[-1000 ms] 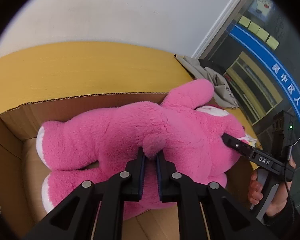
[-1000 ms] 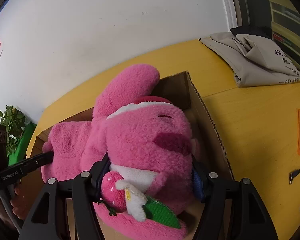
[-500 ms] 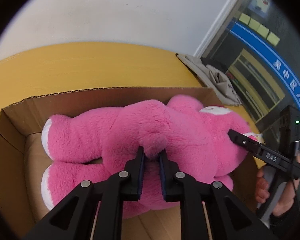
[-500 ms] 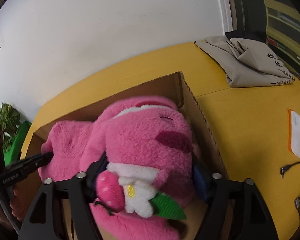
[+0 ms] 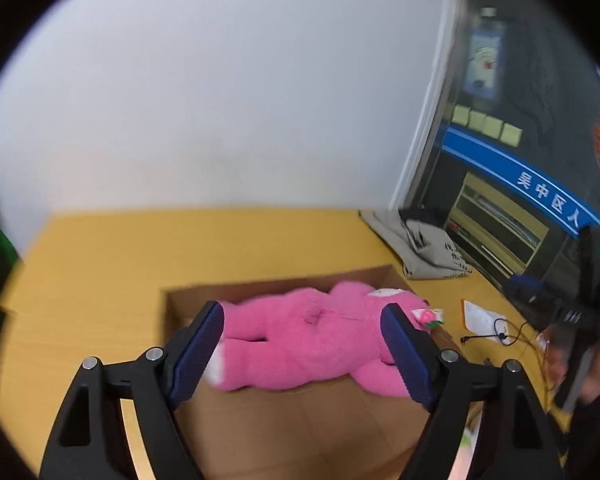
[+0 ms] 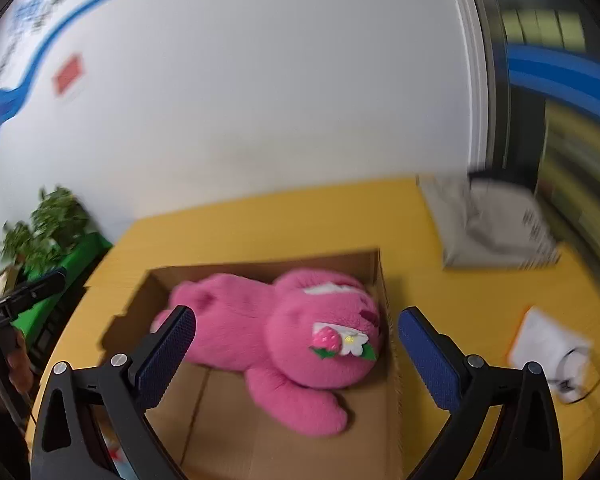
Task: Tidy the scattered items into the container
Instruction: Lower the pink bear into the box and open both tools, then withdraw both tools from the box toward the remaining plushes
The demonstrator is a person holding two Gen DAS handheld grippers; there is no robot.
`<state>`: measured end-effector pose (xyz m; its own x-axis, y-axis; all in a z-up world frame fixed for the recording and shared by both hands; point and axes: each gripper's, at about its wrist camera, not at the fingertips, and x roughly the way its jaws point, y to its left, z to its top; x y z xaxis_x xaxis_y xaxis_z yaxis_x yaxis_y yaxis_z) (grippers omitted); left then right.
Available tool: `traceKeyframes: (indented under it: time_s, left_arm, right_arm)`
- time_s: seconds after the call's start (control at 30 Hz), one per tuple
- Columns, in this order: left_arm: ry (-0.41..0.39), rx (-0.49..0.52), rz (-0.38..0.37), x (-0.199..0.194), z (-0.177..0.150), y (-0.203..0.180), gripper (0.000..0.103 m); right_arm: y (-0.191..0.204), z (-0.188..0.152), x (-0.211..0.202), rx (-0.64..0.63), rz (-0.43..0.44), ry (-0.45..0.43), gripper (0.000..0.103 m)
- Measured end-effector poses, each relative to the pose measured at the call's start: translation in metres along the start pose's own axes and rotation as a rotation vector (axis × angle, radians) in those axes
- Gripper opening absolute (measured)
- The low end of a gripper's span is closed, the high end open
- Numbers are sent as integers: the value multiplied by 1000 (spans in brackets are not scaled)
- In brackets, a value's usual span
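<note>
Both the left gripper (image 5: 302, 344) and right gripper (image 6: 296, 346) are opening their jaws, nothing between them, above the fluffy pink plush bear (image 6: 284, 332) lying inside the open brown cardboard box (image 6: 260, 432), so another scattered item outside that box is probably calling next.

Pink plush bear (image 6: 284, 332) lies on side in open cardboard box (image 6: 284, 440).

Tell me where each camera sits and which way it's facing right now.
Left wrist: on left gripper, looking down at pink plush in cardboard box; own fingers opening, right gripper at right.
Right wrist: on right gripper, same downward aim; fingers opening, nothing between.
Shared: plush, box, yellow table.
</note>
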<state>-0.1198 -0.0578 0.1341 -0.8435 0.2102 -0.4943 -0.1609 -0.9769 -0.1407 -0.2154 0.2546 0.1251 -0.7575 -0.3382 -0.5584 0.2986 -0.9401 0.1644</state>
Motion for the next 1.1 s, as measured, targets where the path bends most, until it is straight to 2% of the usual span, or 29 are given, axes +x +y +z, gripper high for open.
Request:
traceKeyframes:
  time_s: [0.07,0.2,0.3,0.37,0.5,0.63,0.8,1.1]
  left_arm:
    - [-14,42,57,-40,-8,-3,83]
    - [-7,82,87,-99,-38,-20,84]
    - [18,110,116,-124,-66,-42,84]
    - [20,116,110,-132,-86,-58,84]
    - [55,89,60,-122,-128,-80,84]
    - [75,30,28,-104,-149,-93,84]
    - [71,15,13,-91,-148,-102,84]
    - [61,15,-2,-84,-142,-104,84]
  right_arm:
    - [16,-4,-42,-43,18,-38,103]
    - [38,-30,-113,-75,43,-83,103]
    - [50,-55,-144,-75,21,-94,103]
    - [62,-82,-158,-75,-9,-93,103]
    - [83,-136,-163,-99,-17,-55,103]
    - [90,-169,-150,-91,-49,-17,103]
    - [92,-181,-145,-93,-97,-12,103]
    - [88,-177,-140,-97,-114,-13,103]
